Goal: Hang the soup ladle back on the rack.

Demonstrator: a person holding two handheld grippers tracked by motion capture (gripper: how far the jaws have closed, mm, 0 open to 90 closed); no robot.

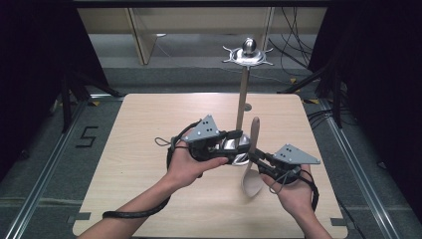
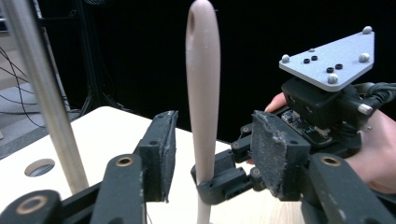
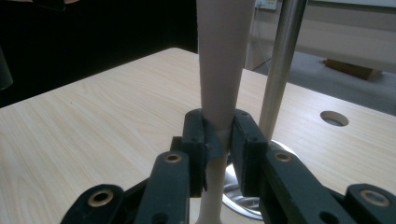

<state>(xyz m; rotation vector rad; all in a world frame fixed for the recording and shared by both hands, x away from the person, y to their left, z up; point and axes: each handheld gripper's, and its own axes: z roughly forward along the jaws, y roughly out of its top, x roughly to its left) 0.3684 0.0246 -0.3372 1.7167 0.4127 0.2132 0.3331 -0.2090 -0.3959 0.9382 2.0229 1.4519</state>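
Observation:
A beige spoon (image 1: 254, 137) stands upright, handle end up and bowl (image 1: 252, 182) down. My right gripper (image 3: 218, 140) is shut on its narrow neck, also seen from the left gripper view (image 2: 219, 179). My left gripper (image 2: 214, 149) is open, one jaw on each side of the spoon handle (image 2: 203, 93) without touching it. In the high view the left gripper (image 1: 236, 143) reaches in from the left and the right gripper (image 1: 255, 158) from the right, meeting at the foot of a metal stand. The stand's pole (image 1: 242, 99) rises to a hooked disc (image 1: 248, 57).
The stand's round metal base (image 3: 243, 198) sits on the wooden table (image 1: 149, 124) just behind the spoon. A round hole (image 3: 334, 118) is cut into the table near the far edge. Cables lie on the floor beyond the table.

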